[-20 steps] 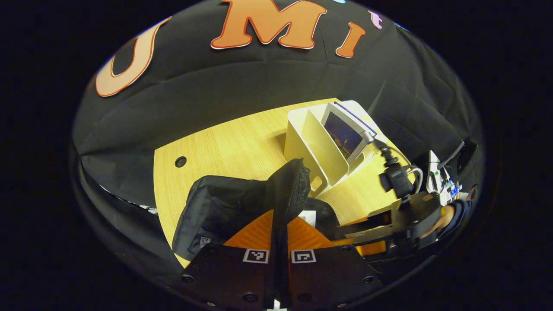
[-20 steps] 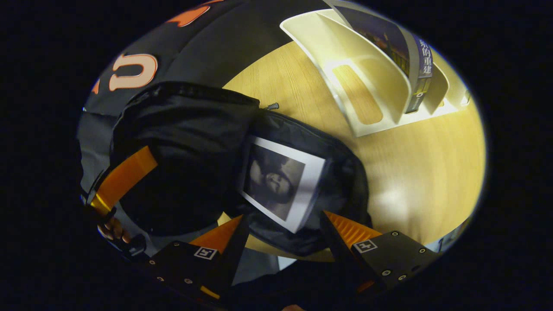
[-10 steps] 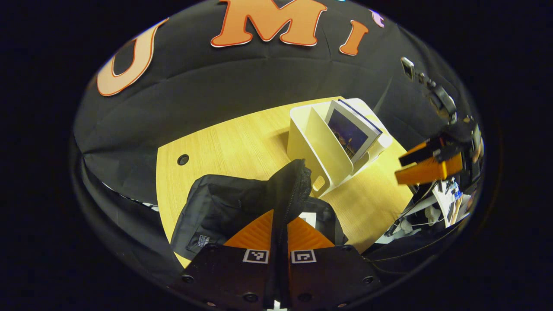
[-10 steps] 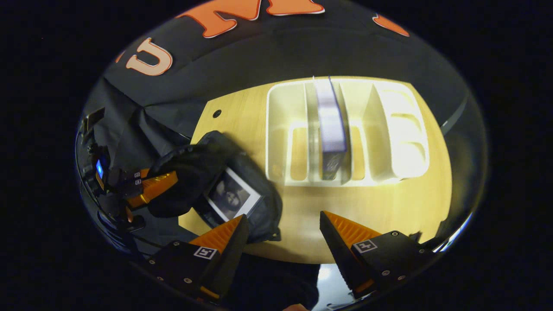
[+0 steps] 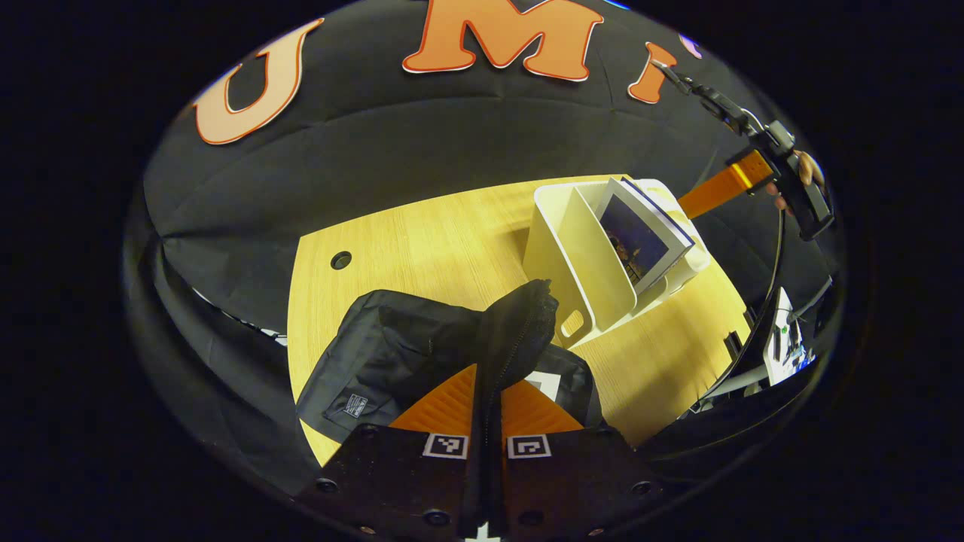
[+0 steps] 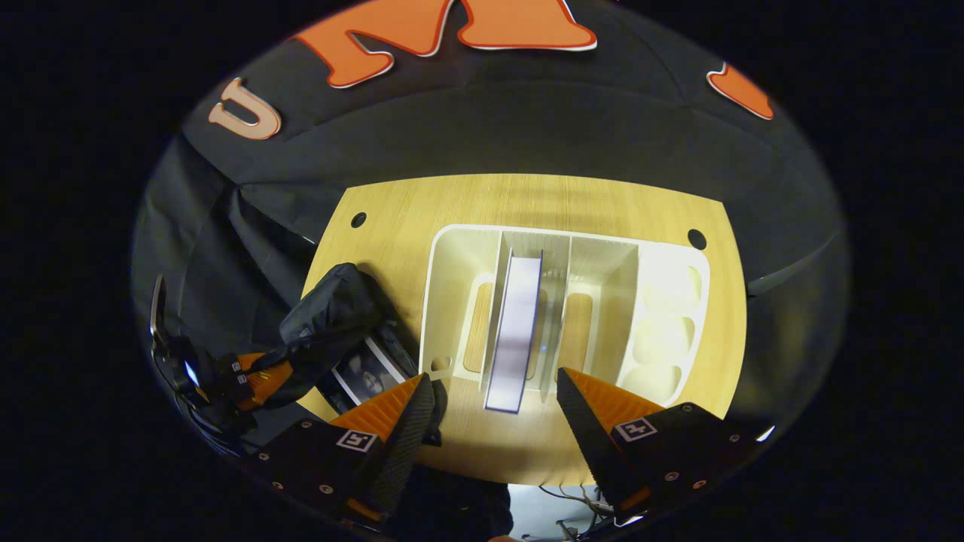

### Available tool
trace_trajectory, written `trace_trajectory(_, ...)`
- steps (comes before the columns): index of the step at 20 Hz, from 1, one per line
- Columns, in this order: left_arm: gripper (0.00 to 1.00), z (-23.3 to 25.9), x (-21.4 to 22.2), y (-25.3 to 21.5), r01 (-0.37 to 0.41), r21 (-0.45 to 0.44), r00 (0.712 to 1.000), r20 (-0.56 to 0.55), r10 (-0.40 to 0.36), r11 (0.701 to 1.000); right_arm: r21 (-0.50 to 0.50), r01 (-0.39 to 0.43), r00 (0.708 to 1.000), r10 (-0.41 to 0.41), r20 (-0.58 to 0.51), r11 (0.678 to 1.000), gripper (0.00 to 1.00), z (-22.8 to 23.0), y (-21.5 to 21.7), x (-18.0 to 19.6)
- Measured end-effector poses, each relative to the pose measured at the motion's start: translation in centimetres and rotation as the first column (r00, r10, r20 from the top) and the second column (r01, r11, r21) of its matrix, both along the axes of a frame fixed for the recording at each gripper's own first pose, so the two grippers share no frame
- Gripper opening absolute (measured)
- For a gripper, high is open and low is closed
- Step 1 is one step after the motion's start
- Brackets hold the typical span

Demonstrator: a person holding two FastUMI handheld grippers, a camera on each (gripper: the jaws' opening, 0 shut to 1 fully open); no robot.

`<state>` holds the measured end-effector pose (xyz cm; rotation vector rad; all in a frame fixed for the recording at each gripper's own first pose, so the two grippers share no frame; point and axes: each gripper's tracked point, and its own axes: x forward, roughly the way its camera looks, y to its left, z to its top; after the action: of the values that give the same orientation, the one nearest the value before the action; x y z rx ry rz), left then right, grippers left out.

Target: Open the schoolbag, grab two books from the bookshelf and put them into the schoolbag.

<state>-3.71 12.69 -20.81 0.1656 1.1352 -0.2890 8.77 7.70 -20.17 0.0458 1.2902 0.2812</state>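
Now, your left gripper [image 5: 488,391] is clamped on the bag [image 5: 422,346] flap's zipper edge, holding it up. Right gripper [image 6: 493,395] spread wide, holding nothing, above the shelf [image 6: 565,301], w/ a book [image 6: 515,331] upright in a middle slot betw. its fingers. Other book [image 6: 367,375] already inside bag, left of shelf on table [image 6: 527,203].

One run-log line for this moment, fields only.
left hand-held gripper: shut on schoolbag flap | right hand-held gripper: open, above bookshelf, facing upright book | first book: in schoolbag
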Motion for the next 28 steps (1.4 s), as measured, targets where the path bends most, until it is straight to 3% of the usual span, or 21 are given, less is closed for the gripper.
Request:
trace_trajectory(5, 0.05, -0.5, -0.3, -0.6, -0.07, 0.019, 0.997, -0.022, 0.07, 0.997, -0.073, -0.057, 0.992, 0.048, -0.113, 0.996, 0.98, -6.3, 0.3, 2.0)
trace_trajectory(7, 0.05, -0.5, -0.4, -0.5, -0.089, 0.035, 0.996, -0.026, 0.09, 0.995, -0.099, -0.052, 0.993, 0.041, -0.114, 0.994, 0.93, -8.2, 0.3, 2.9)
trace_trajectory(8, 0.05, -0.6, -0.5, -0.5, -0.097, 0.04, 0.995, -0.03, 0.098, 0.994, -0.113, -0.052, 0.992, 0.039, -0.117, 0.992, 0.72, -9.0, 0.1, 3.2)
trace_trajectory(9, 0.05, -0.5, -0.5, -0.5, -0.103, 0.046, 0.994, -0.032, 0.105, 0.994, -0.115, -0.045, 0.992, 0.031, -0.125, 0.992, 0.78, -9.4, 0.2, 3.4)
trace_trajectory(12, 0.05, -0.4, -0.5, -0.7, -0.111, 0.057, 0.993, -0.035, 0.114, 0.992, -0.138, -0.006, 0.994, -0.01, -0.109, 0.99, 0.48, -9.7, -0.5, 4.0)
trace_trajectory(14, 0.05, -0.5, -0.5, -0.9, -0.114, 0.061, 0.993, -0.034, 0.116, 0.992, -0.131, 0.019, 0.994, -0.033, -0.1, 0.991, 0.4, -9.3, -1.4, 4.0)
trace_trajectory(15, 0.05, -0.5, -0.4, -1.0, -0.114, 0.062, 0.993, -0.033, 0.116, 0.992, -0.129, 0.031, 0.994, -0.044, -0.095, 0.991, 0.49, -9.0, -1.7, 4.0)
trace_trajectory(16, 0.05, -0.4, -0.4, -1.1, -0.109, 0.062, 0.993, -0.03, 0.111, 0.992, -0.132, 0.043, 0.995, -0.055, -0.084, 0.99, 0.39, -8.3, -2.2, 3.8)
trace_trajectory(23, 0.05, -0.3, 0.1, -0.6, 0.025, 0.038, 0.999, -0.028, -0.024, 0.999, -0.066, 0.195, 0.981, -0.195, 0.015, 0.979, 0.38, -1.4, -3.8, 1.0)
trace_trajectory(28, 0.05, -0.4, 0.7, 0.9, 0.157, 0.003, 0.987, -0.024, -0.157, 0.988, 0.013, 0.336, 0.936, -0.335, 0.11, 0.942, 0.37, 3.7, -3.1, -2.8)
